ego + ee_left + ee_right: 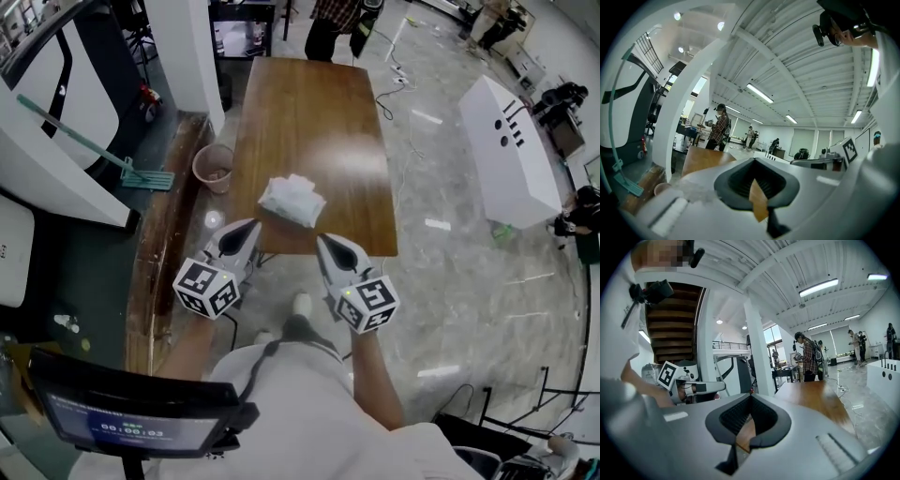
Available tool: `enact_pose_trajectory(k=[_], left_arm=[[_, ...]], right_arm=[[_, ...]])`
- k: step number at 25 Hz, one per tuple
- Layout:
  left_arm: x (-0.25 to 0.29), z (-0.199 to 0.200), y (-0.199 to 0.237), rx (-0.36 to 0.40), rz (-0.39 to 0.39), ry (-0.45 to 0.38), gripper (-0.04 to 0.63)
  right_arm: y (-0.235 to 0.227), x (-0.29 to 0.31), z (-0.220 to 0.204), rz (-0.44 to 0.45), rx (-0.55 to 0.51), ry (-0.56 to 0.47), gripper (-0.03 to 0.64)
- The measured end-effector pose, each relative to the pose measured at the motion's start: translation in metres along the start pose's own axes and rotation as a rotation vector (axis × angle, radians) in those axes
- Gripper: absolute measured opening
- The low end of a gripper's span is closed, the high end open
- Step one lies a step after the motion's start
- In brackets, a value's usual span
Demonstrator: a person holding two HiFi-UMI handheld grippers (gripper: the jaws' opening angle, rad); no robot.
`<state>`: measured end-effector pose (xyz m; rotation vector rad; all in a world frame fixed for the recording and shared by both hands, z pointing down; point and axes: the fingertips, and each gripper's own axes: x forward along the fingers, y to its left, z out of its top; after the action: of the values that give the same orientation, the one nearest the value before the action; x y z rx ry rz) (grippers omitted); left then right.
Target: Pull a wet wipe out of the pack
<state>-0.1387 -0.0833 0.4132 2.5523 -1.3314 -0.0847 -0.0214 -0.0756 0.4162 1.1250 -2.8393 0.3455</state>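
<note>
At 6 o'clock in the head view, close under the camera, both tools are up: left gripper [246, 231] and right gripper [327, 246], side by side, noses pointing to 12. Left gripper view: jaws pressed together, nothing between them, just a sliver of brown wood showing through the hollow of the pads. Right gripper view: same story, jaws together, empty.

Just beyond them is the pack [292, 200], white and crumpled-looking, lying flat on the table [309, 112] right by its near edge. Here's the relation that matters: the pack sits between the two noses and a touch ahead, at 1 o'clock from the left gripper and 11 from the right. Its long axis runs roughly 10 to 4, so the lower end tips toward the right gripper, which looks marginally nearer. It's a close call. No wipe is out, and I can't make out the flap from here. My read: the jaws must spread before anything gets pinched, one to pin the pack, one to pull.

The table is bare glossy wood with a glare patch past the pack, running away to 12. Off its left edge at 10 are a pink bin [214, 169] and a teal mop [127, 166], with a white pillar [183, 47] behind. A person [333, 21] stands at the far end. Pale stone floor [441, 281] spreads to 3, with a white counter [511, 150] on it.
</note>
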Motion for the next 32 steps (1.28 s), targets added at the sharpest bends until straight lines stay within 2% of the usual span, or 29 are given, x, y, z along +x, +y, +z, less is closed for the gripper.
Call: enact_pose_trajectory(k=[7, 13, 23, 26, 32], left_arm=[[0.063, 0.008, 0.019, 0.028, 0.072, 0.022, 0.005], [0.093, -0.003, 0.034, 0.014, 0.154, 0.048, 0.006], [0.125, -0.02, 0.034, 0.027, 0.217, 0.093, 0.006], [0.13, -0.024, 0.041, 0.024, 0.241, 0.124, 0.006], [0.148, -0.049, 0.062, 0.029, 0.237, 0.21, 0.006]], right_arm=[[-0.064, 0.037, 0.017, 0.07, -0.021, 0.027, 0.008], [-0.103, 0.06, 0.022, 0.14, -0.036, 0.055, 0.008], [-0.132, 0.084, 0.013, 0.25, -0.028, 0.089, 0.008], [-0.132, 0.089, 0.012, 0.259, -0.014, 0.098, 0.008], [-0.137, 0.101, 0.004, 0.235, 0.0, 0.118, 0.008]])
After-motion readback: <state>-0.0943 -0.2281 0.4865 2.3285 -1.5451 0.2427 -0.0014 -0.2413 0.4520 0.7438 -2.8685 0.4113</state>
